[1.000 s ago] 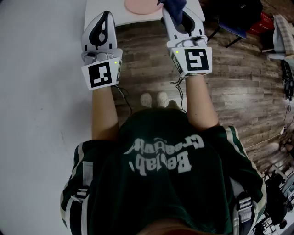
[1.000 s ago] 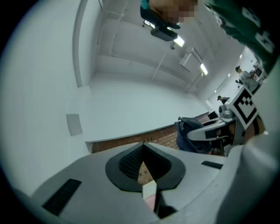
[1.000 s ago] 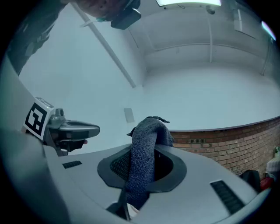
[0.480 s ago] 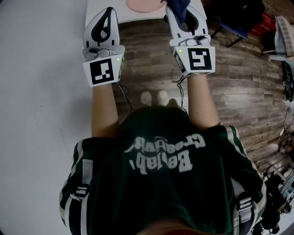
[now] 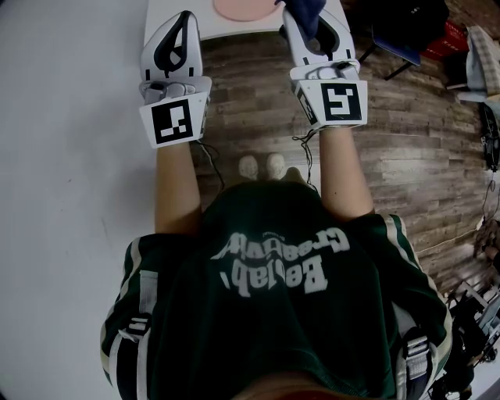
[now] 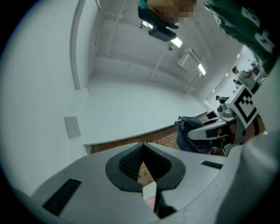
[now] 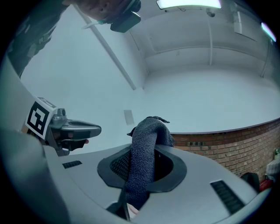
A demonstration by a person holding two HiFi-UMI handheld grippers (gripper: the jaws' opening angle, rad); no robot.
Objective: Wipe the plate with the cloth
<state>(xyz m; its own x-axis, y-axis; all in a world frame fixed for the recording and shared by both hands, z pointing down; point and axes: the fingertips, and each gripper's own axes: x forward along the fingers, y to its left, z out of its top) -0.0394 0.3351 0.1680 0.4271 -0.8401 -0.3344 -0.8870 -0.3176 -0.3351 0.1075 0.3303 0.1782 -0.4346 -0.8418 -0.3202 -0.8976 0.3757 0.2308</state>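
1. Two claws reach over the white surface (image 5: 209,27).
2. Left claw (image 6: 146,175) is pressed together.
3. Right claw (image 7: 135,175) pinches the dark blue cloth (image 7: 146,140), which stands up tall, its top flopped over.
4. Pink plate (image 5: 244,8) lies flat on the surface, just beside the cloth.

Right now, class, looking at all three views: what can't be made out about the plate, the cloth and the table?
plate: head view, top edge cuts most of it off; clean or dirty cannot be told.
cloth: head view, top edge cuts its end off; contact with the plate is unclear.
table: head view, only a near strip shows; the rest lies past the edge.
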